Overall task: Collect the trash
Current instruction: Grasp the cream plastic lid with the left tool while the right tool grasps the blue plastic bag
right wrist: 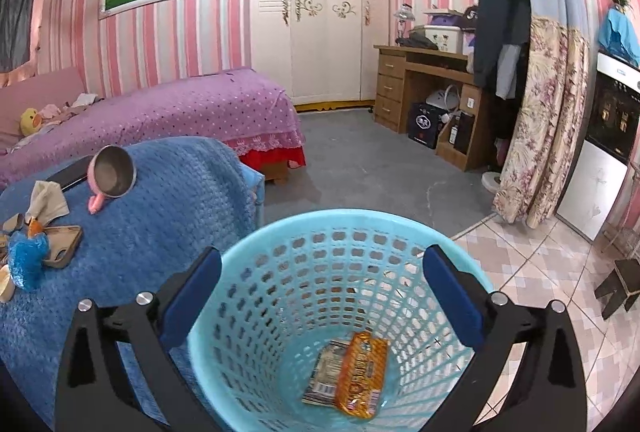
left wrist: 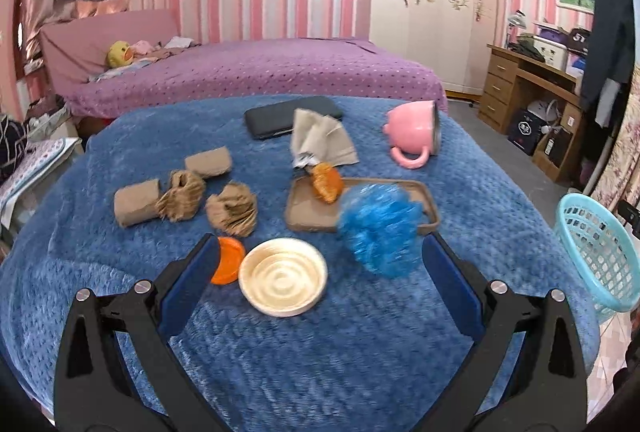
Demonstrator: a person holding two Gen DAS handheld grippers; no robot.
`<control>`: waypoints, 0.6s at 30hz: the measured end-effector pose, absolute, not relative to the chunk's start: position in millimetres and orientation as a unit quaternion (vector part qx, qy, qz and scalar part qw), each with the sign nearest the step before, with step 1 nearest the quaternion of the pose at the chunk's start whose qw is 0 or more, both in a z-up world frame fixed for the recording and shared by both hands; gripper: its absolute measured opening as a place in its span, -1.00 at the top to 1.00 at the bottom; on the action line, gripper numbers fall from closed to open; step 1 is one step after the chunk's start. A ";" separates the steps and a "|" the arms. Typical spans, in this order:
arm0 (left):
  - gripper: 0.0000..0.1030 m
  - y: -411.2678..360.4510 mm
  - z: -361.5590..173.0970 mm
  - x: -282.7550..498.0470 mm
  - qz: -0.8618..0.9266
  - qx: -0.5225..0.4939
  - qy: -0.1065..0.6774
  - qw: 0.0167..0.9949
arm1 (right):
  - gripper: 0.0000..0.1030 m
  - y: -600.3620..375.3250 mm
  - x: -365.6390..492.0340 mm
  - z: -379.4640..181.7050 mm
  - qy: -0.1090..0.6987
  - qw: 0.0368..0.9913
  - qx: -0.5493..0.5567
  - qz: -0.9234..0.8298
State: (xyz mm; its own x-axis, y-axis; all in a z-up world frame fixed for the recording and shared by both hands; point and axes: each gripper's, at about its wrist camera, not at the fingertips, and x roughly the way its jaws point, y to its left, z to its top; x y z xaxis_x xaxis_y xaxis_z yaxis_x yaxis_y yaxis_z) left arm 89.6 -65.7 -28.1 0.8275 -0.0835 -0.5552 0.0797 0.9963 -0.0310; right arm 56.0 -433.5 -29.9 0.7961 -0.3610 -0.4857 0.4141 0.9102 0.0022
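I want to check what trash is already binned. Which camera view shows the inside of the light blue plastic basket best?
The right wrist view: it looks down into the light blue plastic basket, showing an orange snack wrapper at the bottom. The left wrist view catches only its outer side at the frame edge.

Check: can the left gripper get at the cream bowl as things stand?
Probably yes. The left gripper is open and empty, the cream bowl lies right between its fingers on the blue blanket, nothing over it.
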 end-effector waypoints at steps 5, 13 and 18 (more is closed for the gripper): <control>-0.89 -53.3 -46.8 98.1 -0.031 0.000 0.323 0.946 | -0.91 -407.6 66.0 -29.8 0.248 0.950 0.038 -0.188; -0.88 -37.9 -69.3 112.2 -0.035 -0.013 0.366 0.930 | -0.91 -381.5 82.1 -35.9 0.259 0.950 0.039 -0.170; -0.44 -40.8 -74.3 124.7 -0.044 -0.014 0.384 0.922 | -0.91 -369.4 91.8 -37.9 0.263 0.950 0.047 -0.164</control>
State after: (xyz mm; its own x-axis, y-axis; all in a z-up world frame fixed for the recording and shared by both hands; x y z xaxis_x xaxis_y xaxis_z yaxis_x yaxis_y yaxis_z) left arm 124.7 -40.8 -74.3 0.7011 -0.0919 -0.7071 0.0698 0.9957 -0.0603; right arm 91.8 -369.4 -37.9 0.8084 -0.2869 -0.5139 0.3358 0.9419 0.0023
